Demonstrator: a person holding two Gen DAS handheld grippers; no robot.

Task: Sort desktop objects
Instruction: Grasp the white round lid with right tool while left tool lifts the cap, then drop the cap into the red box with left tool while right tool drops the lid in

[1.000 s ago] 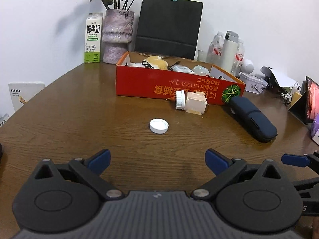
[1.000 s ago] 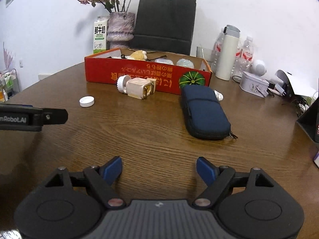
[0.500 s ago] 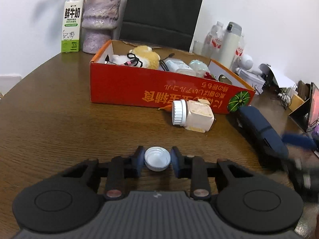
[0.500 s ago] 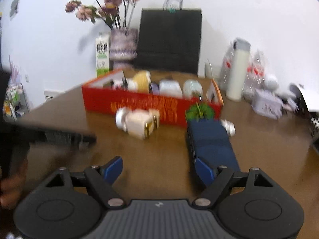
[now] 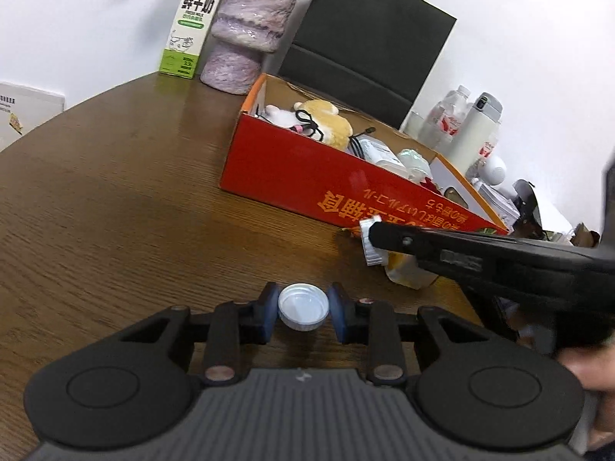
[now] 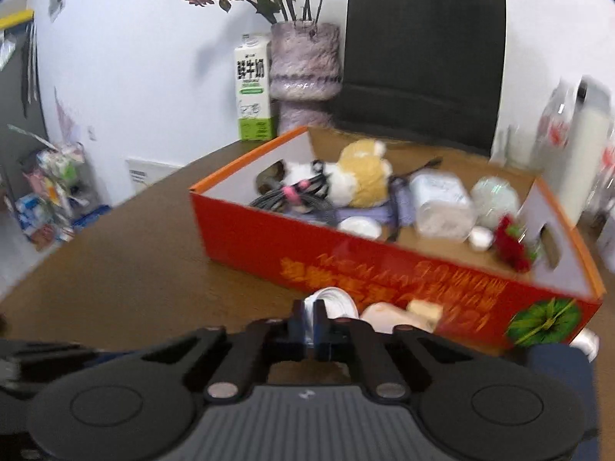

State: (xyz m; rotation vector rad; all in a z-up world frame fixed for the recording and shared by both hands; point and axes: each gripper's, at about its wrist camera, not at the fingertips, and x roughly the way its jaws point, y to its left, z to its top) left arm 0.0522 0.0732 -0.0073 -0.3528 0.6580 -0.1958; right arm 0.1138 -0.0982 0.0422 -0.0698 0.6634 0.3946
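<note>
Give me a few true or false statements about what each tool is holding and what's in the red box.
1. The left tool grips a white cap. True.
2. The right tool stands wide open. False: it has just closed on the white lid of the small bottle.
3. A plush toy lies in the red box. True.
4. The milk carton is inside the box. False: it stands on the table by the vase.

white cap [image 5: 303, 307] — open side up, on the table's near part | cream bottle [image 5: 407, 269] — on its side against the red box's [image 5: 292, 169] front wall
</note>
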